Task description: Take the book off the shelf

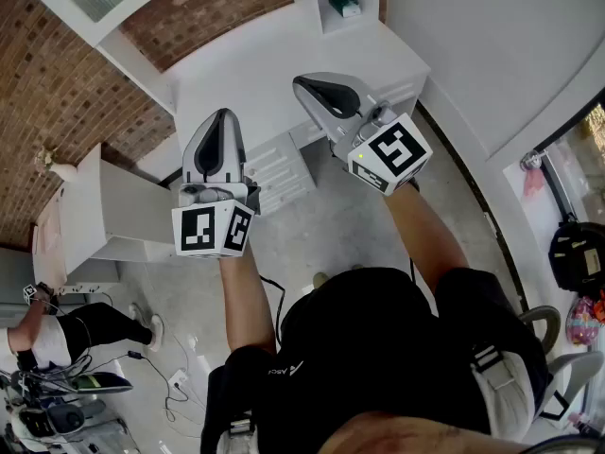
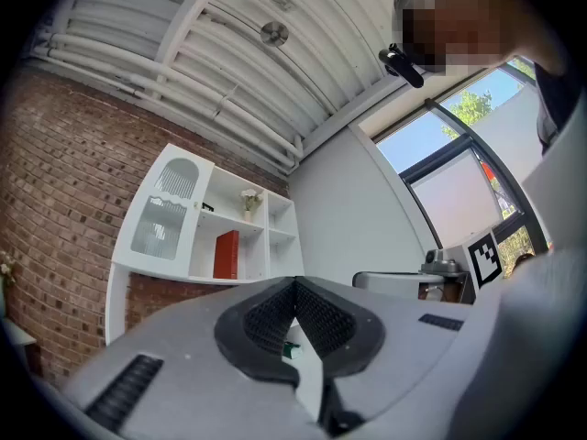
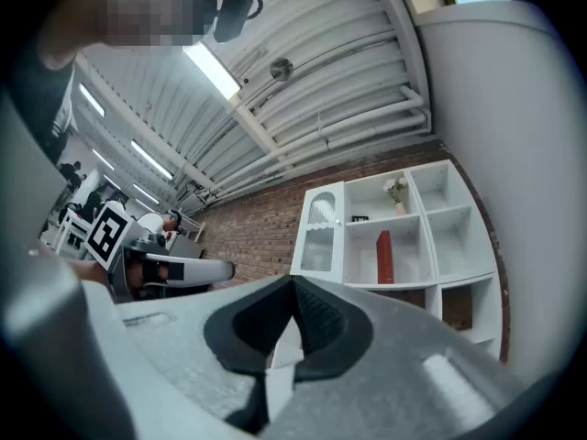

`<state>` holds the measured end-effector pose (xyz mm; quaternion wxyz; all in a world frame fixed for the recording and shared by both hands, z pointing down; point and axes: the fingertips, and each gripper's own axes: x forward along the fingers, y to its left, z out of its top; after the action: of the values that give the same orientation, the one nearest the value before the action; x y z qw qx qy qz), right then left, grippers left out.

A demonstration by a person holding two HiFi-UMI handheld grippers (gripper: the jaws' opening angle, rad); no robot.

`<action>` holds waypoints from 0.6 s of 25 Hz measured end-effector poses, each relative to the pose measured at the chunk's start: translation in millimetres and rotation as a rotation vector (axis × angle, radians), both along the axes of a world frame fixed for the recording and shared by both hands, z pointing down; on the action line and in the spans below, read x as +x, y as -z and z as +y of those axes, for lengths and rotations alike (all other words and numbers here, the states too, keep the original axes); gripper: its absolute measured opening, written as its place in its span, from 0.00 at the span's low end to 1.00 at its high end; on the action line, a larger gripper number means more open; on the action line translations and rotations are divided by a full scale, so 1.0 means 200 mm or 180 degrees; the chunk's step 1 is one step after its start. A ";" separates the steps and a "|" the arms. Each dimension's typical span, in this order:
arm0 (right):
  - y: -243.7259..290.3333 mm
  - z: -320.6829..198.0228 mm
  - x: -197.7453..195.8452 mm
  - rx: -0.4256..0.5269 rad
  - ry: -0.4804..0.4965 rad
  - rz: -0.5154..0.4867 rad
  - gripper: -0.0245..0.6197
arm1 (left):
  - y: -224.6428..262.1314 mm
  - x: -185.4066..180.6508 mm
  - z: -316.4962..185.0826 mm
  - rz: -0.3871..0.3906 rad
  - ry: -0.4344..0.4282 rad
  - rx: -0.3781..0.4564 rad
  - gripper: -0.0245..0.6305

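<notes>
A red book (image 2: pixel 226 255) stands upright in a middle compartment of the white wall shelf (image 2: pixel 197 278); the right gripper view shows the same book (image 3: pixel 384 257) far ahead. I cannot make it out in the head view. My left gripper (image 1: pixel 222 118) and right gripper (image 1: pixel 304 83) are held up side by side in front of the person, well short of the shelf. The left gripper (image 2: pixel 295 284) has its pads together with nothing between them. The right gripper (image 3: pixel 293 284) is shut and empty too.
A small vase of flowers (image 3: pixel 396 191) stands one compartment above the book. A glass-fronted door (image 2: pixel 156 218) closes the shelf's left part. A white counter with drawers (image 1: pixel 284 170) runs under the shelf against a brick wall (image 1: pixel 57 83). A person (image 1: pixel 57 334) sits at the lower left; cables (image 1: pixel 180 386) lie on the floor.
</notes>
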<state>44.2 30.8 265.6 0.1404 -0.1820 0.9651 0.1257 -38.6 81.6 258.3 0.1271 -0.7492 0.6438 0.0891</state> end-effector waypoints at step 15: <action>0.04 -0.27 0.12 -0.0142 0.0144 -0.0118 0.04 | 0.00 0.11 -0.25 0.0002 0.0089 0.0008 0.03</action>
<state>67.3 -22.7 258.2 0.1570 -0.1656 0.9687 0.0976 -17.6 31.3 259.3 0.1291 -0.7400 0.6542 0.0885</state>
